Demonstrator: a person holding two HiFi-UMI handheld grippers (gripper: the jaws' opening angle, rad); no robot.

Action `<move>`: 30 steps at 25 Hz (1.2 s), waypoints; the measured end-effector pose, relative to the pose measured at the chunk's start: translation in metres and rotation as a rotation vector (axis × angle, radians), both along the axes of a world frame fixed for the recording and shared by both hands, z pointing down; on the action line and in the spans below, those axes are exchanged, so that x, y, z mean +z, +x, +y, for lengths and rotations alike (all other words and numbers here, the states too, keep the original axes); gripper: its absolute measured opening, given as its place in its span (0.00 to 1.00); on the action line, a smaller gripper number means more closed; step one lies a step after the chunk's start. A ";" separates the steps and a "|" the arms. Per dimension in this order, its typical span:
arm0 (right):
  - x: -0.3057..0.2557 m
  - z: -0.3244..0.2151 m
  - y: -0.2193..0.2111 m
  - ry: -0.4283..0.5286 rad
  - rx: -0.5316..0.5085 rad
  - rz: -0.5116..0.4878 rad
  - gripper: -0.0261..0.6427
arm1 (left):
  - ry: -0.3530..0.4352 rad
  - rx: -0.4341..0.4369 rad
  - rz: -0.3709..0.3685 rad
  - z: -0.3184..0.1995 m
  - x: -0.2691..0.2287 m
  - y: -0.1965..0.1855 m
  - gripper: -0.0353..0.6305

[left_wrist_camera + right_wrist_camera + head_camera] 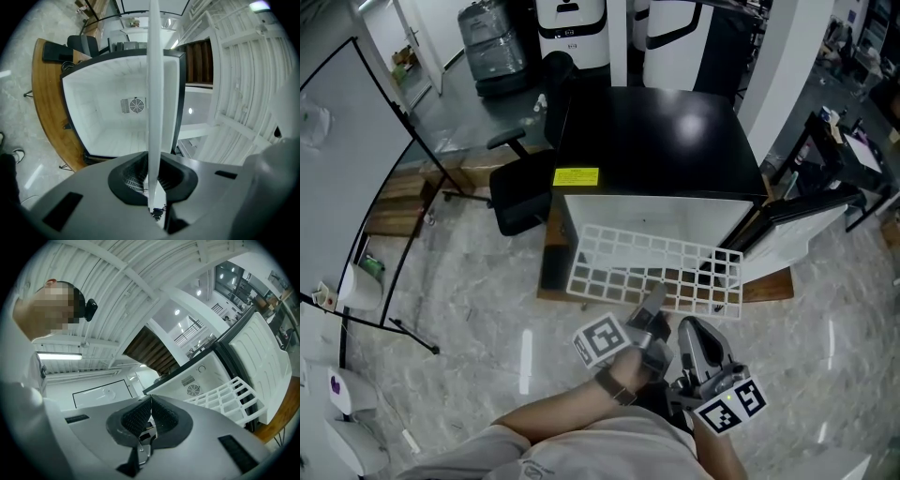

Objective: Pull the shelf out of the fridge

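Marble floor (469,309) fills most of the head view. At 12 o'clock from the person sits the fridge (675,131), a low black cabinet w/ white inside, on a wooden platform (551,262). Its door (802,230) is swung open toward 2 o'clock. An office chair (520,192) stands just beside the fridge at approx. 10 o'clock.

The shelf (652,262), a white grid of bars, hangs tilted in front of the open cabinet, most of it outside, near edge toward 6 o'clock. Can't tell whether the far edge is clear of the cabinet mouth. In the left gripper view it runs edge-on straight up to 12 o'clock.

Left hand-held gripper (652,309): jaws narrow, clamped on the shelf's near rim roughly mid-width, pads pressing both faces of the bar. Right hand-held gripper (692,330): jaws together w/ nothing between them, just beside the left one at its 4 o'clock, aimed up at the ceiling, not touching the shelf.

Handling, as a guess: light & stiff, little flex. The coating looks smooth, so a one-point pinch could let it pivot & sag, esp. once the far edge loses support. Best hold is a rim bar at a crossing, where the pads can't slide sideways. A 2nd grip on the rim toward 3 o'clock would stop any swing. Keep it level so bars don't snag the cabinet sides or door.
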State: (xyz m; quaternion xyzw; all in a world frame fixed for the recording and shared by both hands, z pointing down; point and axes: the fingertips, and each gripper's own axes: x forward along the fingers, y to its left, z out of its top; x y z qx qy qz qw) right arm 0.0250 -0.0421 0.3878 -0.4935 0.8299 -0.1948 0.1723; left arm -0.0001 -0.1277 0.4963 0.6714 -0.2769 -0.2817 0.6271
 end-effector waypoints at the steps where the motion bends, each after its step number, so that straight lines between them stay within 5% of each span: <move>1: -0.002 0.002 -0.001 0.001 -0.002 0.007 0.07 | -0.001 -0.002 -0.001 0.003 0.000 -0.003 0.09; 30: -0.024 0.027 0.030 0.024 -0.182 0.093 0.07 | 0.022 -0.153 -0.009 0.047 -0.022 0.009 0.09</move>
